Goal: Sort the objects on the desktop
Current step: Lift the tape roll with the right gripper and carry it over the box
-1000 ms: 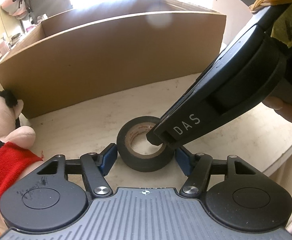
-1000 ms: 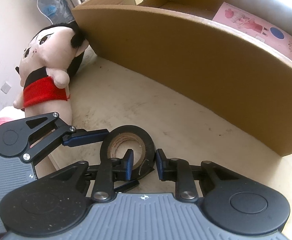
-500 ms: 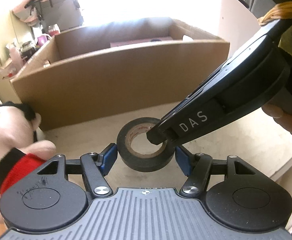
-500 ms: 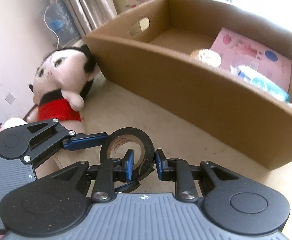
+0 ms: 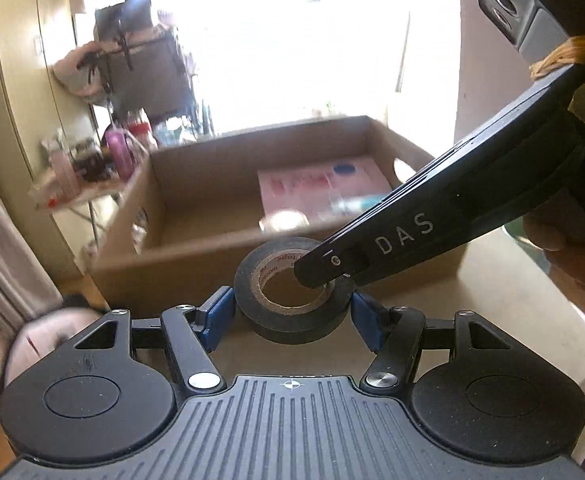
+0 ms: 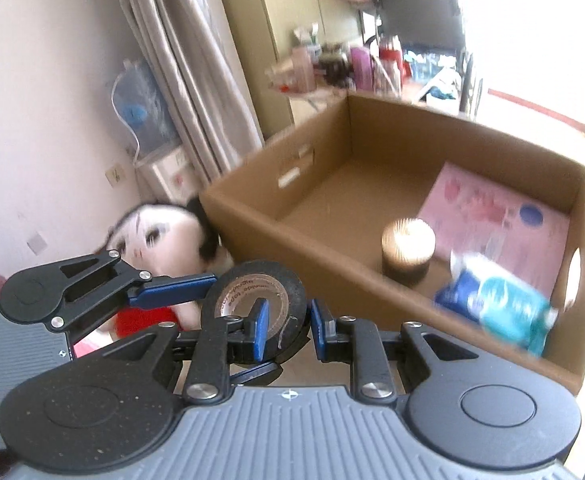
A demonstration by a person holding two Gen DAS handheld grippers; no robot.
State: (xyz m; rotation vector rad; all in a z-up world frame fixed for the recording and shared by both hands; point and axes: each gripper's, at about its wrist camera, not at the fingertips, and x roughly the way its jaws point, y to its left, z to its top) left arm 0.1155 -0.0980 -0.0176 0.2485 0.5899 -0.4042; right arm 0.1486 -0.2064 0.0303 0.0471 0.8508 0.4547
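While we watch, the left gripper (image 5: 292, 318) clamps the black tape roll (image 5: 292, 300) across its outer sides, blue pads pressed on at nine and three o'clock; the right gripper (image 6: 288, 322) pinches the same roll's wall, one finger inside the core, one outside; the roll hangs above the counter (image 5: 504, 292), in front of the cardboard box (image 6: 300, 236) at twelve o'clock; inside the box we see a pink card (image 6: 492, 212), a bottle (image 6: 496, 304), a round tub (image 6: 407, 250); a plush doll (image 6: 156, 236) sits at ten o'clock.
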